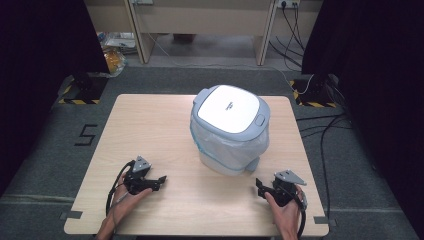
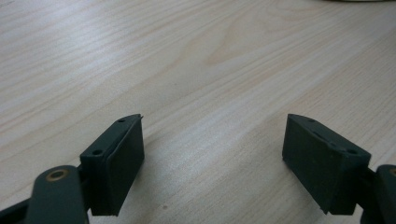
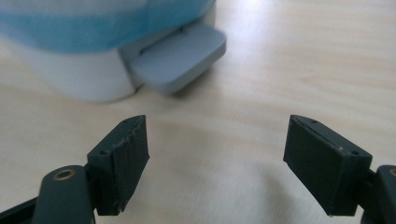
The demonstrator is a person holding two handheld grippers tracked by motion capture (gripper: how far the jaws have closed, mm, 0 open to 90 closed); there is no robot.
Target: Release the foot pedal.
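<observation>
While claws gape, lined bin (image 1: 230,129) mid-table (image 1: 150,130)

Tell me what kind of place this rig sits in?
Probably a lab recording booth, not a home: a small wooden table on grey carpet, black curtains on both sides, hazard-taped stand bases at the corners, loose cables on the floor, and a lidded bin as the prop.

Light fell from overhead, bright on the table (image 1: 165,125) and glaring off the bin's white lid (image 1: 228,108), which looked washed out. Both sides of the high view sank into near-black. Soft shadows lay under the bin (image 1: 230,135). In the right gripper view the bin (image 3: 93,56) was blurred, and the table's far edge was overexposed.
</observation>
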